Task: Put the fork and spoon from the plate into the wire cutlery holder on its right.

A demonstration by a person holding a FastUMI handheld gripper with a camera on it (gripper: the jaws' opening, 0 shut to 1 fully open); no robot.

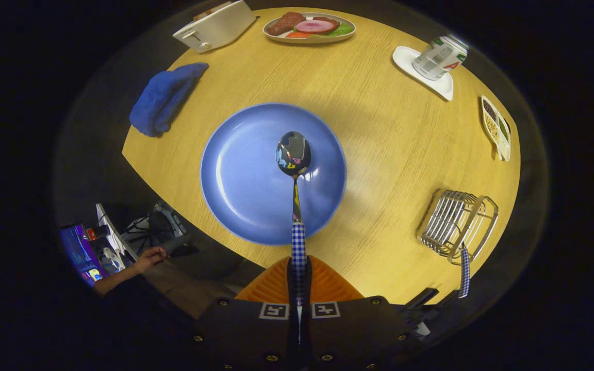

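My gripper (299, 270) is shut on the checked handle of the spoon (294, 154). The spoon sticks straight out ahead of the fingers, its shiny bowl hanging above the blue plate (240, 175). The plate itself is bare. To the right of the plate stands the wire cutlery holder (457, 221) near the table's edge. A checked handle (464, 273), the fork's as far as I can tell, sticks out of the holder toward me; its tines are hidden among the wires.
A blue cloth (165, 98) lies left of the plate. Far across the round wooden table (379, 129) are a white toaster (214, 27), a plate of food (310, 27), a can on a white coaster (439, 56) and a small divided dish (497, 128). A person's hand (150, 257) shows below the table at the left.
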